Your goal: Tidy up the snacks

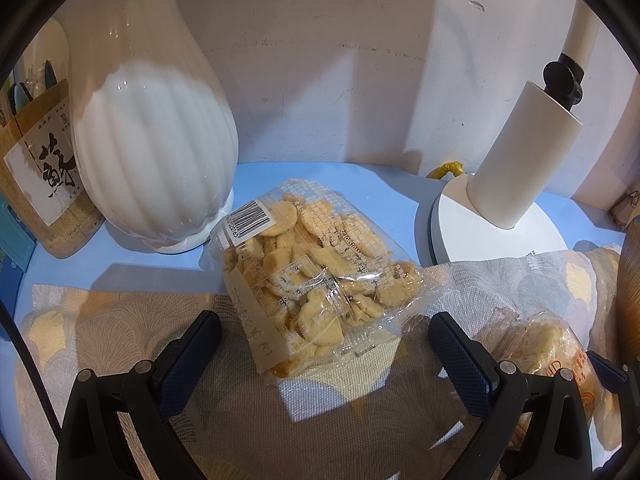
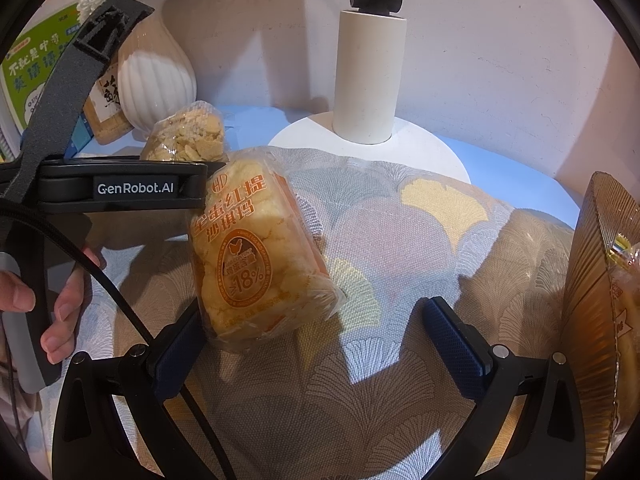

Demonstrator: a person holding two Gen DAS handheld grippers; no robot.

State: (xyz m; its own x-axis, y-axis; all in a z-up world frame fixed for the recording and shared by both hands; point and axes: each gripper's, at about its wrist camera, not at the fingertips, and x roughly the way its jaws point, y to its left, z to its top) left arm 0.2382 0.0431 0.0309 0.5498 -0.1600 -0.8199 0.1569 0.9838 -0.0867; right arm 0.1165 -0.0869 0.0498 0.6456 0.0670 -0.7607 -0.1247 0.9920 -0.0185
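The slippery film on the clear biscuit bag (image 1: 304, 276) could slide out of a shallow pinch, and a hard squeeze would likely crumble the biscuits; reaching further forward risks bumping the white ribbed vase (image 1: 156, 148) standing ahead and to the left of the fingers. The left gripper (image 1: 324, 354) has its jaws wide apart and holds nothing, with the bag's near end lying between the fingertips on the patterned cloth (image 1: 120, 328). The right gripper (image 2: 316, 344) is likewise spread and empty, the orange-labelled cake pack (image 2: 248, 256) lying just ahead, close by its left finger, and the amber ribbed bowl (image 2: 592, 280) to its right.
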